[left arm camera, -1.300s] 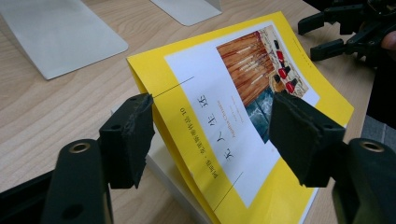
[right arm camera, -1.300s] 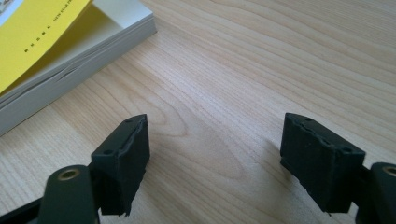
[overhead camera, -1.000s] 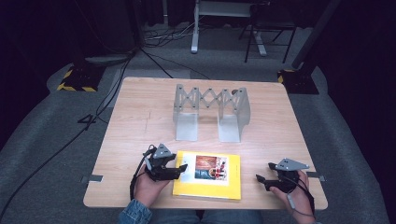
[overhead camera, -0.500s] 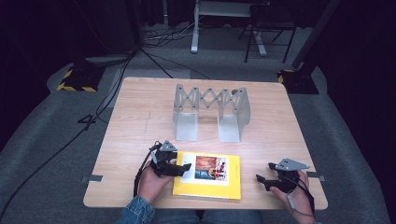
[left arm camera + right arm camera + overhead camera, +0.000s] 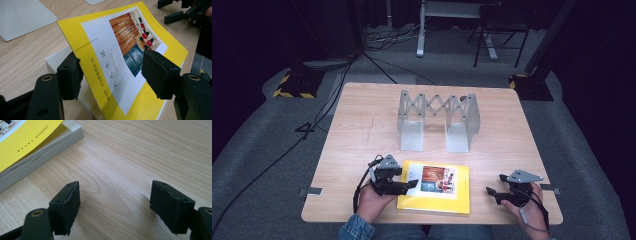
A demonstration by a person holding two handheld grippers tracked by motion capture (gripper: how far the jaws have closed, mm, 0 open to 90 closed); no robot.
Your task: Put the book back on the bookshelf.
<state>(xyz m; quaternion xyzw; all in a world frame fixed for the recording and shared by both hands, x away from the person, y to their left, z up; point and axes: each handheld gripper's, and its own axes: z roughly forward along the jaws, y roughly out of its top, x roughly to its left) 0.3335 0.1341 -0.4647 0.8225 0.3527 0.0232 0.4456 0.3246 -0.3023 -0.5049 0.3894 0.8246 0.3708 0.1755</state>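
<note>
A book with a yellow cover [image 5: 434, 187] lies flat near the table's front edge. My left gripper [image 5: 412, 184] is at the book's left side and stands open. In the left gripper view the yellow cover [image 5: 117, 57] is lifted off the white pages and slants between the two wide-apart jaws of the left gripper [image 5: 111, 67], one jaw at the cover's edge and the other above its face. My right gripper [image 5: 492, 191] rests to the right of the book. It is open over bare wood [image 5: 115, 195], with the book's corner [image 5: 30, 142] off to its upper left.
A grey metal folding rack [image 5: 437, 117] stands mid-table behind the book, and its flat foot [image 5: 22, 17] lies close beyond the left gripper. The wooden table [image 5: 362, 130] ends just in front of both hands. Cables run across the dark floor beyond.
My left gripper has edged slightly right, onto the book's left edge. The right gripper has stayed put.
</note>
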